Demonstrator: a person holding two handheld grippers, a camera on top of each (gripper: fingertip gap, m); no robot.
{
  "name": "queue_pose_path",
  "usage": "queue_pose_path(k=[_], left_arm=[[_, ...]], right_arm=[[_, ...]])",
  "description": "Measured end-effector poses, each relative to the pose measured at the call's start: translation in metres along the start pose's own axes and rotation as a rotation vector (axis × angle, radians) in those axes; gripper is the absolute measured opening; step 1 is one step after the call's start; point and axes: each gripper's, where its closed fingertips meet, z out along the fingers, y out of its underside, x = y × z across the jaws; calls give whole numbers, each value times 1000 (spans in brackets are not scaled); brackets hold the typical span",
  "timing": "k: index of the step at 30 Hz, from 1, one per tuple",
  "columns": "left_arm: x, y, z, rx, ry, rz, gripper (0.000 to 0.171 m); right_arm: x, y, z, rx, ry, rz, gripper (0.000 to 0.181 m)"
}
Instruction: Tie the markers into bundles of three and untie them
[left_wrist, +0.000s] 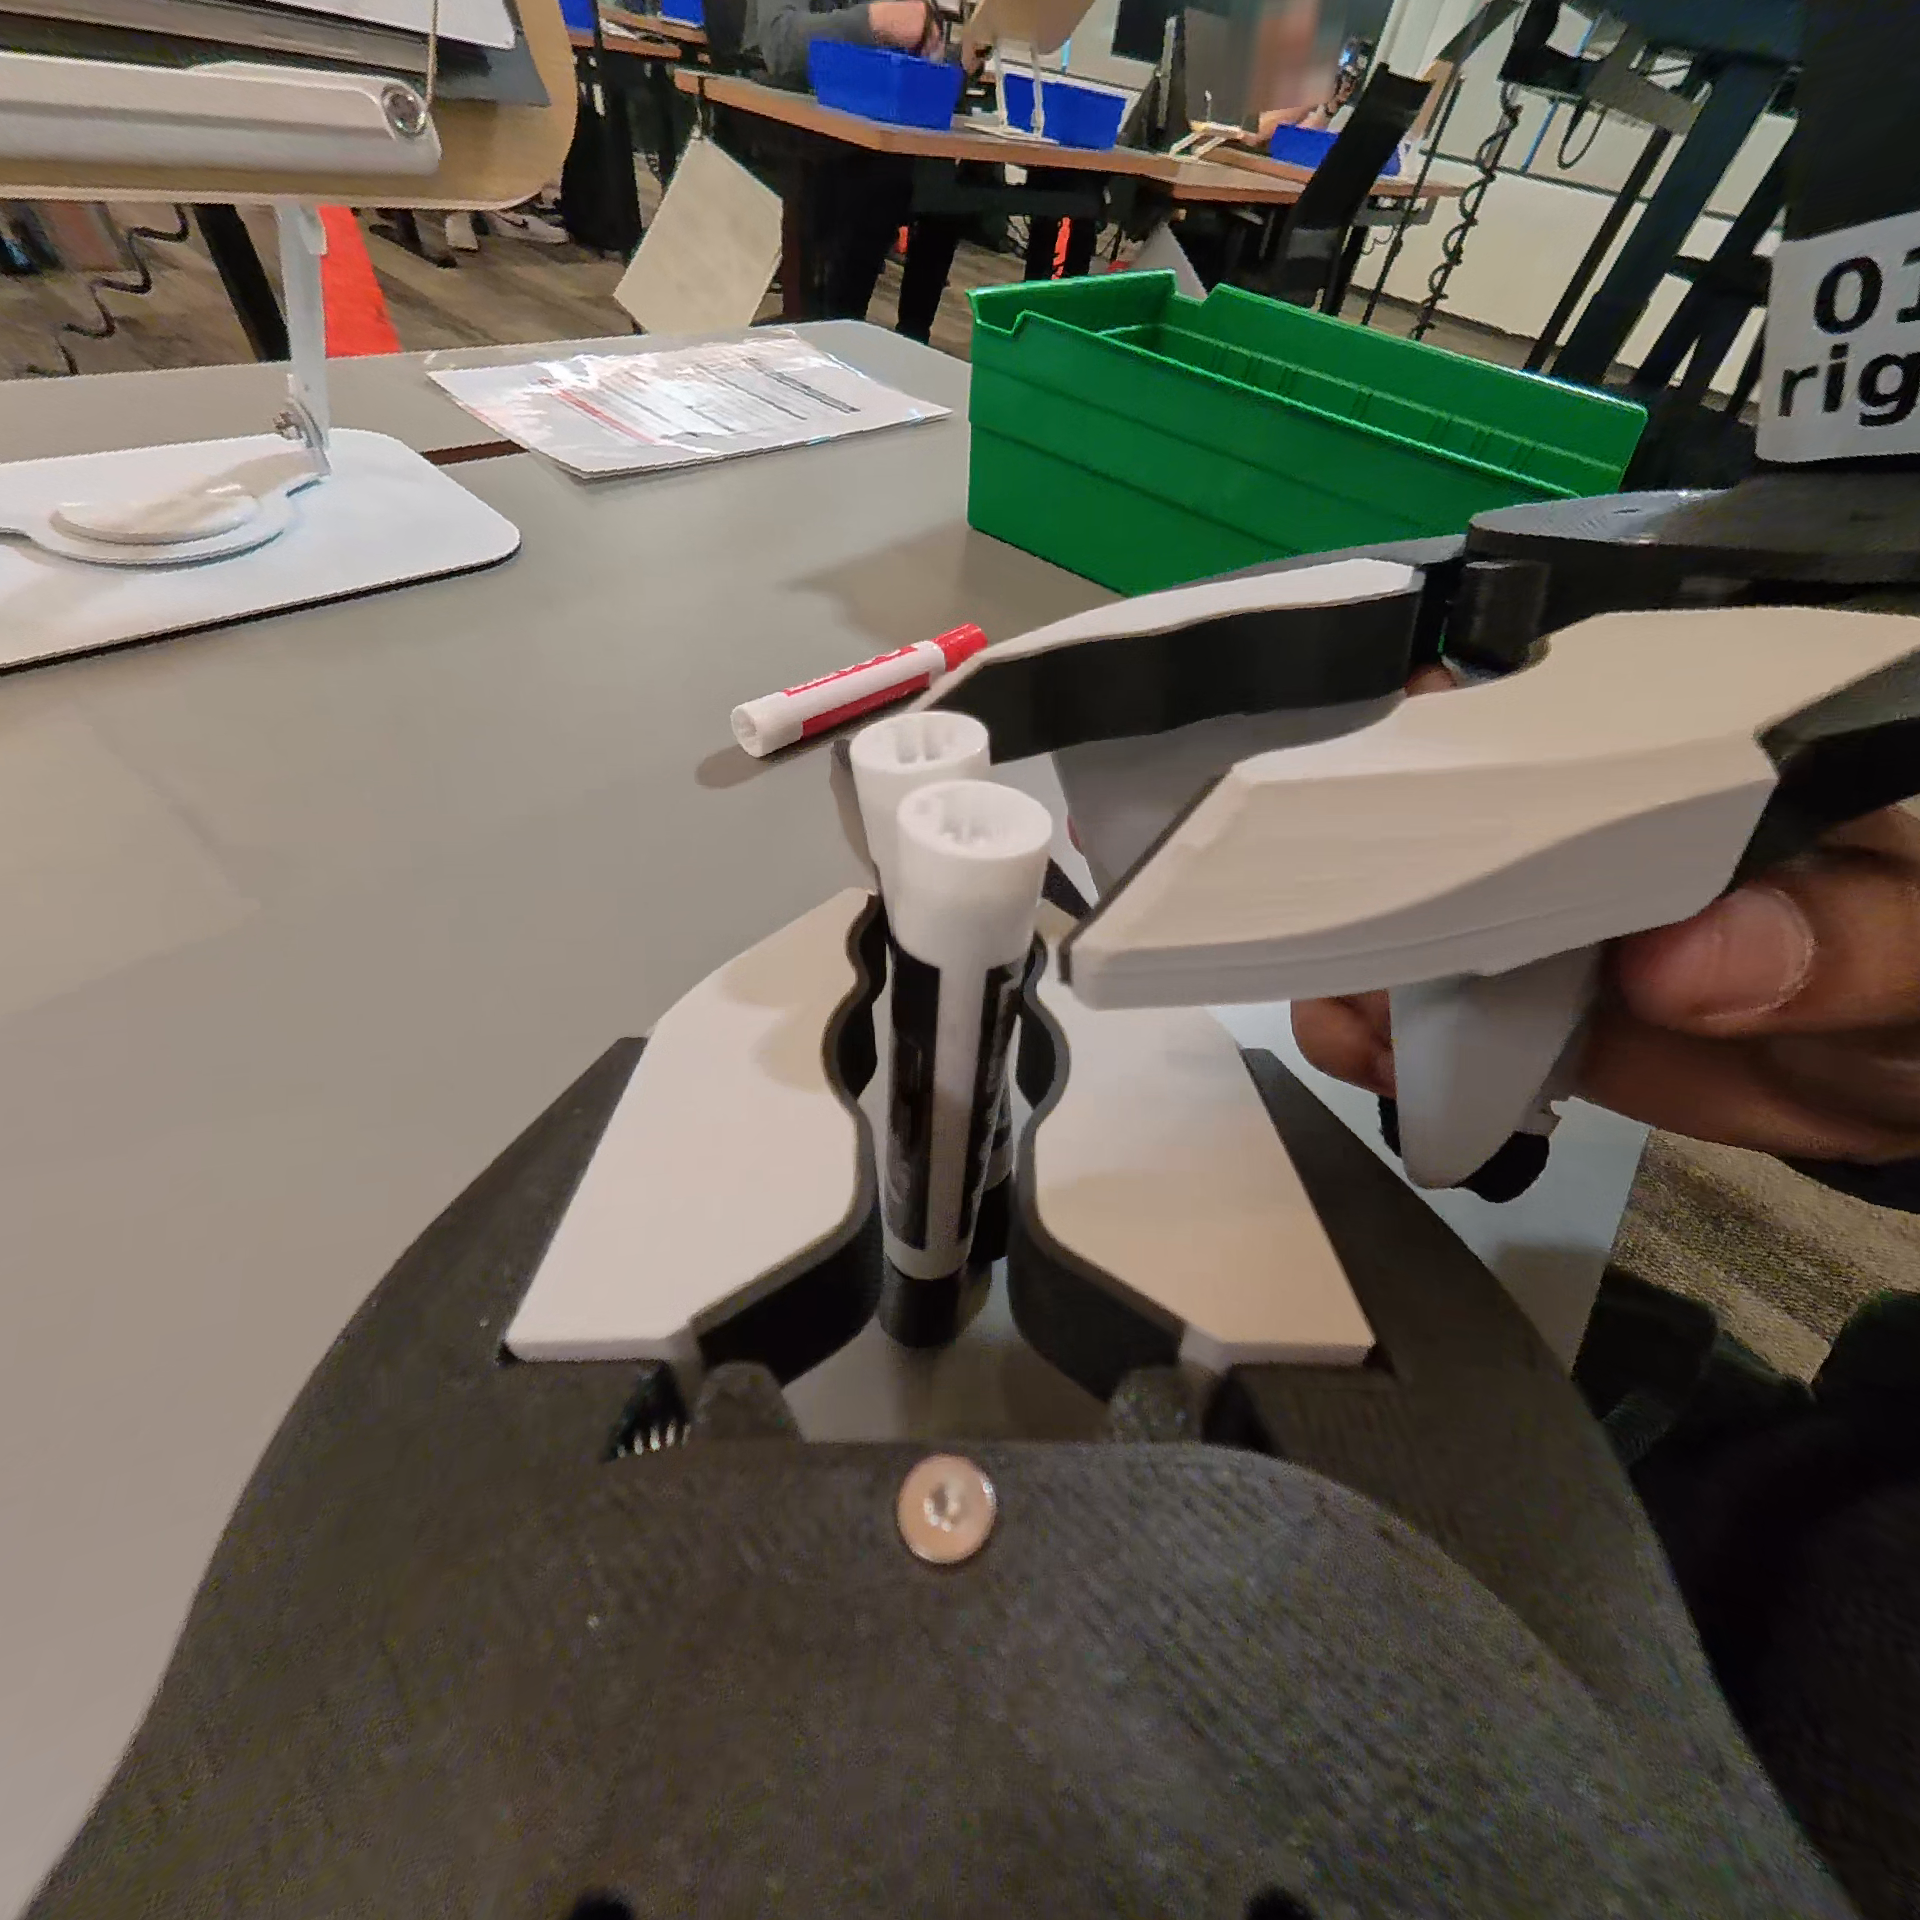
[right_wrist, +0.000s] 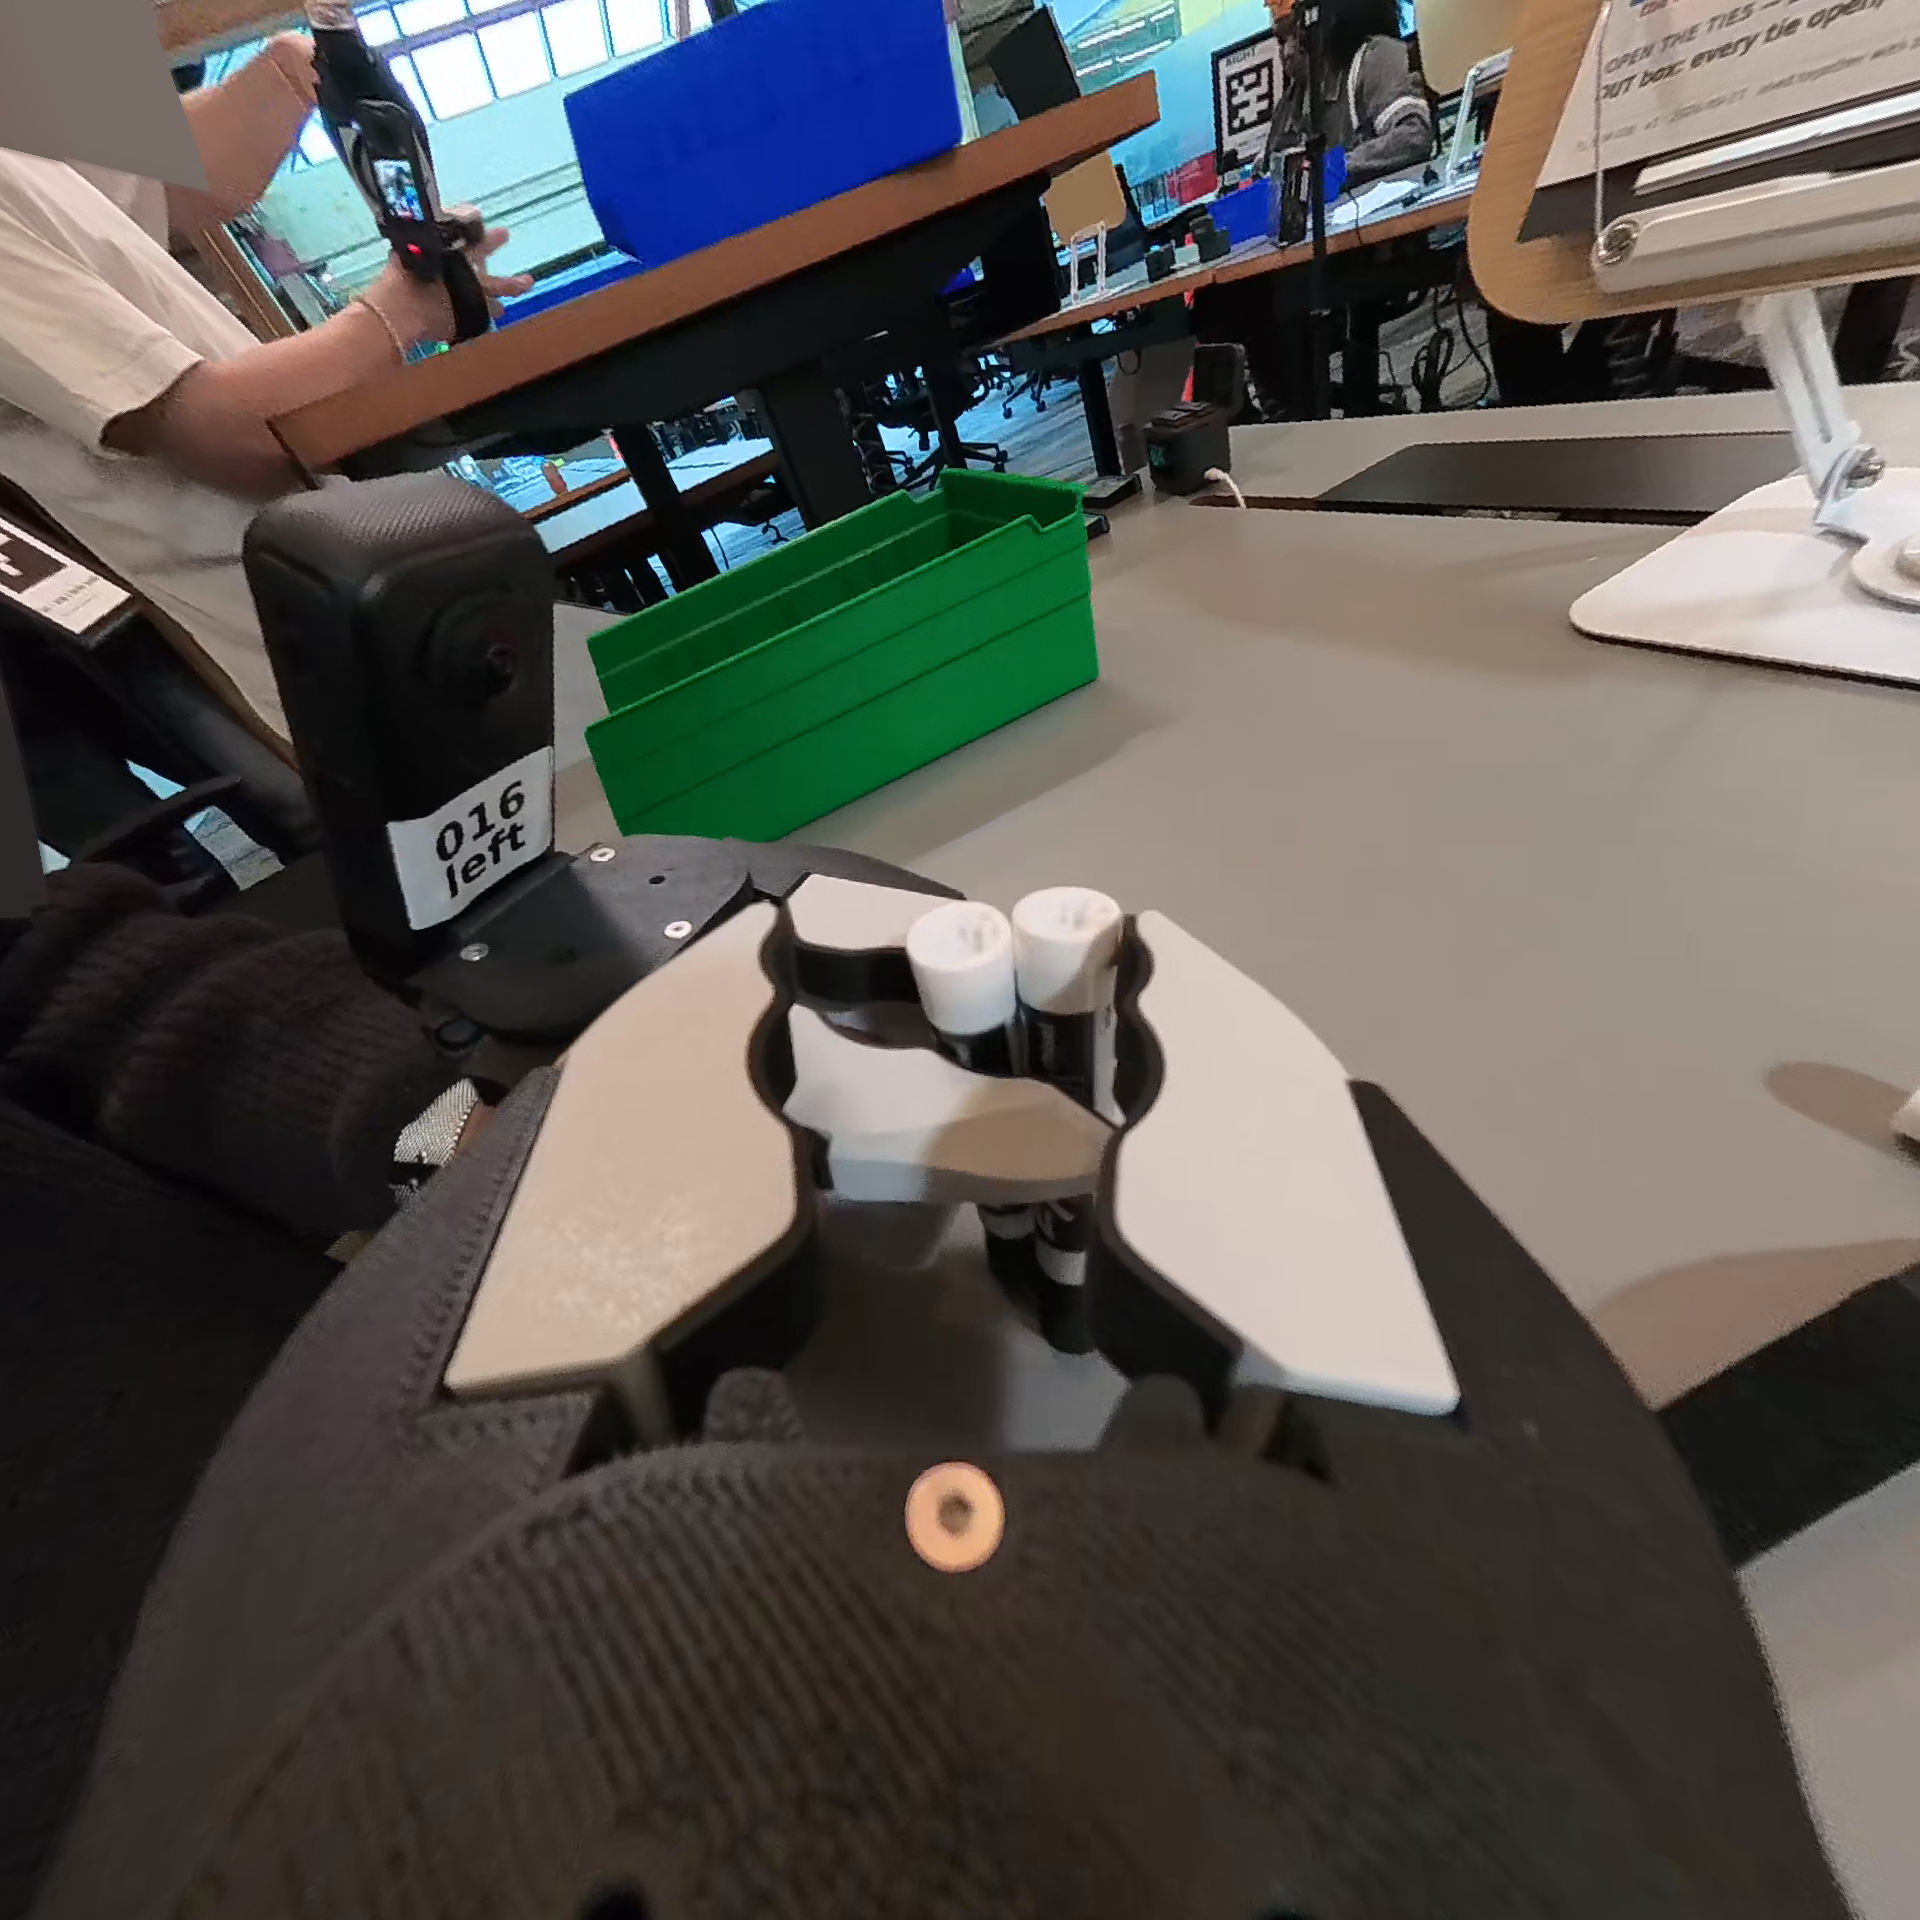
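The left gripper (left_wrist: 951, 940) squeezes two black markers (left_wrist: 951, 1029) upright so they stay together. The right gripper (right_wrist: 956, 1003) is open around them. The red marker (left_wrist: 862, 686) waits on the table (left_wrist: 416, 831).

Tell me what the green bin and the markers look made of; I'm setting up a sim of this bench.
Green bin: looks like moulded rigid plastic, slightly glossy, with sharp ribs and an even colour. Black markers in the left tool: smooth white plastic barrels with ridged, hollow ends and printed black bands. Red marker on the table: seemingly the same plastic; the table is matte grey, probably laminate.
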Motion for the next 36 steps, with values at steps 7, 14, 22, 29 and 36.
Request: queue_pose_path(k=[7, 14, 22, 29, 36], left_arm=[[2, 2, -12, 11, -21, 0, 21], [6, 7, -19, -4, -39, 13, 22], [6, 8, -19, -8, -40, 2, 22], [9, 10, -16, -33, -27, 14, 21], [9, 13, -13, -59, -9, -5, 21]], right_arm=[[-14, 11, 0, -20, -25, -25, 56], [-19, 25, -1, -65, 0, -41, 56], [-13, 26, -4, -68, 37, -43, 60], [-12, 26, -2, -43, 45, -68, 60], [-14, 25, -1, -25, 37, -76, 59]])
